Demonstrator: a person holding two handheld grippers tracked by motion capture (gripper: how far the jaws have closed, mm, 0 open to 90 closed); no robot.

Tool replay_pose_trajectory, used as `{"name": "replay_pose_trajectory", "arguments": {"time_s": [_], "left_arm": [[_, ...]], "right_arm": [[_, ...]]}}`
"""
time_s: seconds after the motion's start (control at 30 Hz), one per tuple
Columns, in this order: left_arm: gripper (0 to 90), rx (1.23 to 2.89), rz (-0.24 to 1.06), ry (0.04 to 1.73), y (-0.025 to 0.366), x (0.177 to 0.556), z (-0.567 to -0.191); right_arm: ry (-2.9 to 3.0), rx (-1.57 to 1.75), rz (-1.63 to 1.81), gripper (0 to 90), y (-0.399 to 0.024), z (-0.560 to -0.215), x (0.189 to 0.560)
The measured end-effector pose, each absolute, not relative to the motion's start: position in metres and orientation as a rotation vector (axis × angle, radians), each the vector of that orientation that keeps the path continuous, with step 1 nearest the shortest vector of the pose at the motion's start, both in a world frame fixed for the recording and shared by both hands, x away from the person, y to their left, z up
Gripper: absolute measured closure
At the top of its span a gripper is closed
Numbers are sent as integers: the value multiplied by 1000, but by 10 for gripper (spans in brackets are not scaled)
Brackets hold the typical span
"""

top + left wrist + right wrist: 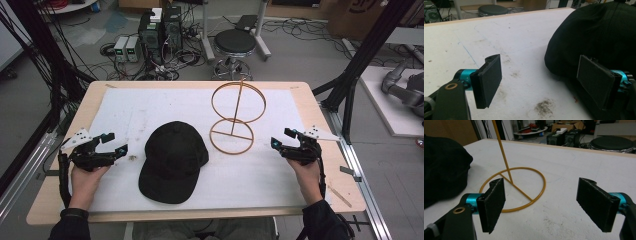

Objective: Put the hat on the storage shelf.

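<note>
One black cap [173, 161] (brim nearest)

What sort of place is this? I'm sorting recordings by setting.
Probably a robotics or research lab, not a home. Computer towers and tangled cables sit on the floor beyond the table, black frame struts flank it, and a grey robot arm lies at the right.

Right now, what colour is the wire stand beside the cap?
Golden yellow; the wire stand shows it best in the right gripper view.
</note>
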State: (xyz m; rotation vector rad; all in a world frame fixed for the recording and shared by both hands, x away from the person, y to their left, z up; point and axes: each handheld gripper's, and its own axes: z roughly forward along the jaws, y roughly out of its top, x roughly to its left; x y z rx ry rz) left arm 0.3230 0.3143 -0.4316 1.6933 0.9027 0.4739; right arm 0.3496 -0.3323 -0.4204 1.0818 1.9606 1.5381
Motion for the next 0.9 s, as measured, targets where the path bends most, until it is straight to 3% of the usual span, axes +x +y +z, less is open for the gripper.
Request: {"name": "replay_pose_trajectory", "arguments": {"time_s": [0.47, 0.9], "left_arm": [[203, 1677, 482, 902, 313, 324, -432], [202, 1704, 462, 902, 313, 324, -433]], "right_arm": [[2023, 1020, 1596, 235, -324, -420, 347], [2191, 780, 1667, 265, -264, -417, 339]]}}
